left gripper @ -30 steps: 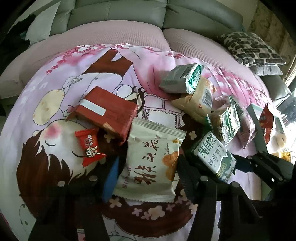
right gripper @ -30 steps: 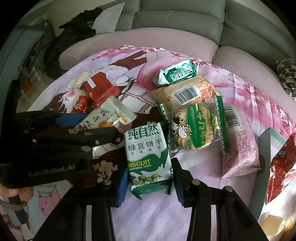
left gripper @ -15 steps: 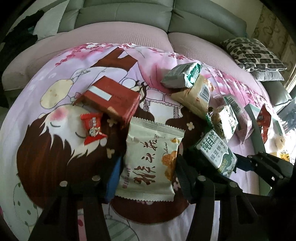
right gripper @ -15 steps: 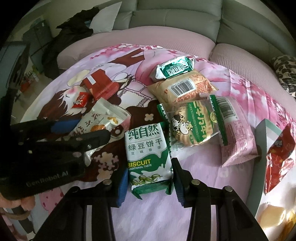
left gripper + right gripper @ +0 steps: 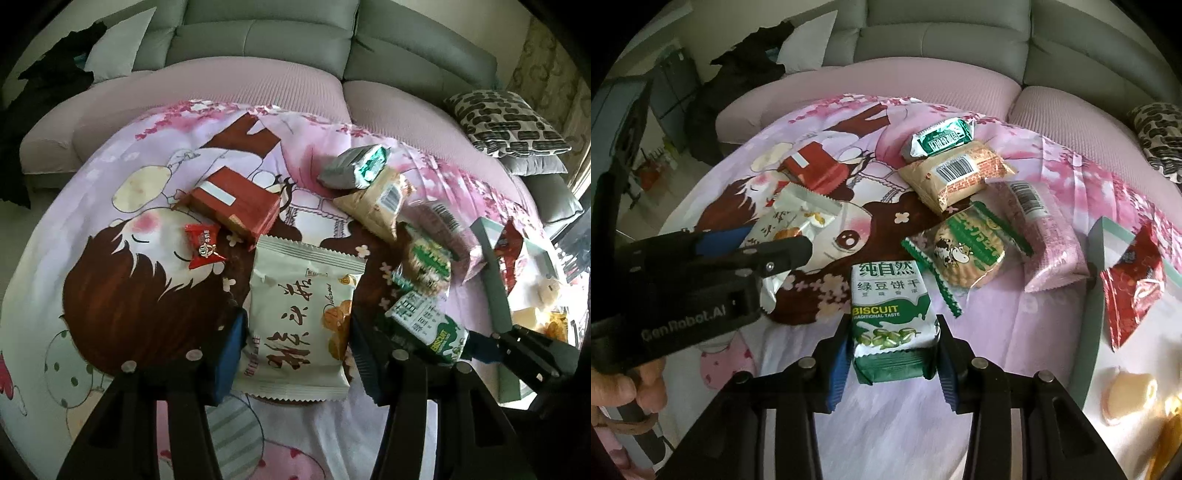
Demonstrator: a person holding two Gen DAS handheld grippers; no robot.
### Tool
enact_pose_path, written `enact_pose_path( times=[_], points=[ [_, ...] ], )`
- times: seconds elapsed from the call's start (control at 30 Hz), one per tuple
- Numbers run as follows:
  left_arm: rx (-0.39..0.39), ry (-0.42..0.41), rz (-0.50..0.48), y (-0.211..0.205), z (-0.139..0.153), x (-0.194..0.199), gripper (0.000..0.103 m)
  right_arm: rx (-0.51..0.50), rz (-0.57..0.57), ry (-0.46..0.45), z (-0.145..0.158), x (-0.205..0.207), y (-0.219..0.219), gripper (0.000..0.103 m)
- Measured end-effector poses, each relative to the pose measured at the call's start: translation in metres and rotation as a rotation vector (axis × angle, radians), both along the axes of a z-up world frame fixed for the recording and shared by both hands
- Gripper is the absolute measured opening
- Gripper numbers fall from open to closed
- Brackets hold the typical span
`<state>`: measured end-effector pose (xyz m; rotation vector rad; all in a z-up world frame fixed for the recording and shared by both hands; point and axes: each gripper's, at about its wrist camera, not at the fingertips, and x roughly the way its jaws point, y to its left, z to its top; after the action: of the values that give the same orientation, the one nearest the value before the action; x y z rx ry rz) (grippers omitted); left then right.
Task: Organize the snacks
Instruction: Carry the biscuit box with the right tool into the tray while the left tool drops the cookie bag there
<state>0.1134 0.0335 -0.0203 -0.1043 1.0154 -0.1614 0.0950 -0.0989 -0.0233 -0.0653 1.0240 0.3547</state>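
My left gripper is shut on a pale cream snack packet with brown writing and holds it above the cartoon bedsheet; it also shows in the right wrist view. My right gripper is shut on a green-and-white biscuit packet, also seen in the left wrist view. On the sheet lie a red box, a small red candy, a silver-green packet, a tan packet, a cow-print biscuit pack and a pink packet.
A pale green box at the right holds a red packet. Yellow snacks lie at the lower right. A grey sofa curves behind the sheet, with a patterned cushion at the right.
Both grippers have lifted up and back with their packets held, so the sheet and the lying snacks look smaller and farther away. The other snacks have not moved.
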Motion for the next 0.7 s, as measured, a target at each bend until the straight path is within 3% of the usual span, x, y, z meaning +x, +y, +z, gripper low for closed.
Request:
enact_pose_path(
  times=[0.7],
  points=[
    [0.015,-0.038,-0.031,-0.034,0.039,-0.017,0.057,0.067,-0.106,-0.075,0.044,-0.037,-0.06,0.042]
  ],
)
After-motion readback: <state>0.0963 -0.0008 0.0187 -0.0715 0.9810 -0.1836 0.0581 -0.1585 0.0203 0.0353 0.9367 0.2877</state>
